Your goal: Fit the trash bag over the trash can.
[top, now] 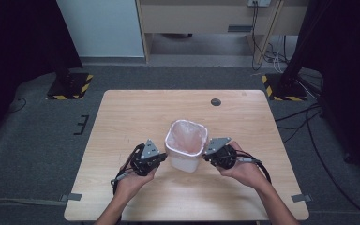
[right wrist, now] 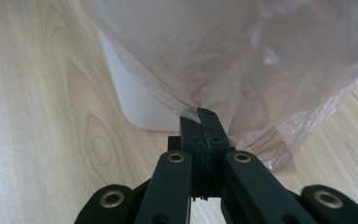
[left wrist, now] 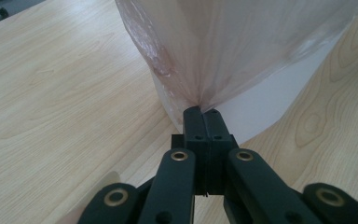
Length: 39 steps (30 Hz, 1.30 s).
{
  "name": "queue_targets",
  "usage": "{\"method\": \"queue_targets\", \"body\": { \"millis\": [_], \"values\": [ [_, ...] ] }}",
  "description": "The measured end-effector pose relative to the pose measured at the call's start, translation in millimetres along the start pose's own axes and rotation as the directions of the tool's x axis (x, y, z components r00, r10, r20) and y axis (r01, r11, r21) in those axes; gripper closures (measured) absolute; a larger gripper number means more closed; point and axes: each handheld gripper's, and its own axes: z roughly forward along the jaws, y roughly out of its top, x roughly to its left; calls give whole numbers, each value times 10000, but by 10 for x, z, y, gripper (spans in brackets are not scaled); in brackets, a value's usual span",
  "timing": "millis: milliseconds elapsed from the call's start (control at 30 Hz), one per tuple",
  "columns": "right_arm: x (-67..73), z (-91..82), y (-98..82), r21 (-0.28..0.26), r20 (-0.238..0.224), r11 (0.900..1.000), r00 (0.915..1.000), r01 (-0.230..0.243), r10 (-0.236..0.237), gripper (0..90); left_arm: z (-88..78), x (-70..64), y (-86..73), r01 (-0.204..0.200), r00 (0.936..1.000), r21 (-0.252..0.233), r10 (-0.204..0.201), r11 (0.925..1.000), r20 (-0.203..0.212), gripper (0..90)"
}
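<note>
Liner of thin pinkish plastic sat inside the small white bin, which stood near the middle of the wooden bench, and its top was folded out over the rim. The left tongs were just beside the bin's left wall and the right tongs just beside its right wall, each held in one of the person's hands. In the left gripper view the left tongs were pressed together on a gathered pleat of the liner, which fanned upward from the tips in front of the bin. In the right gripper view the right tongs likewise pinched a fold of the film hanging down over the bin's outer wall.

By the look of it, fitting the bag was well along: it was in the bin and draped over the edge on all visible sides. What seemed left was drawing the overhang down evenly and snug on both sides, then letting go.
</note>
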Motion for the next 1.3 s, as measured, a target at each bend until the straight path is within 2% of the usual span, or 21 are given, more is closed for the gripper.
{"method": "queue_targets", "body": {
  "millis": [167, 367, 467, 900, 1067, 1100, 1133, 1167, 1200, 1300],
  "values": [
    [-105, 12, -26, -21, 264, 9994, 9991, -338, 339, 900, 44, -62, 10, -71, 9998, 73, 69, 9999, 193, 900],
    [-262, 39, -29, -89, 680, 9959, 9936, -897, 901, 900, 107, -147, 49, -120, 9992, 4, 119, 9999, 385, 900],
    [-299, 65, -25, -130, 717, 9947, 9921, -1023, 1030, 900, 119, -173, 62, -204, 9989, 15, 203, 9998, 415, 900],
    [-257, 152, -91, 15, 545, 9957, 9943, -924, 922, 900, 146, -145, 25, -140, 9995, 296, 131, 9995, 304, 900],
    [-254, 168, -119, -90, 466, 9939, 9929, -1095, 1098, 895, 133, -136, 12, 99, 9997, 184, -103, 9998, 207, 900],
    [-263, 127, -124, -264, 546, 9926, 9913, -1188, 1201, 797, 117, -135, 12, 128, 9998, 138, -130, 9998, 157, 900],
    [-271, 96, -129, -370, 570, 9902, 9890, -1346, 1365, 754, 117, -135, 12, 128, 9998, 138, -130, 9998, 157, 900],
    [-271, 96, -129, -370, 570, 9902, 9890, -1346, 1365, 754, 110, -129, 7, 183, 9997, 48, -184, 9998, 150, 900],
    [-280, 26, -138, -611, 497, 9869, 9870, -1496, 1527, 650, 97, -111, -6, 339, 9994, 33, -340, 9994, 92, 897],
    [-268, -50, -143, -746, 438, 9865, 9878, -1458, 1493, 609, 73, -94, -20, 365, 9993, -2, -365, 9993, 70, 880]
  ]
}}
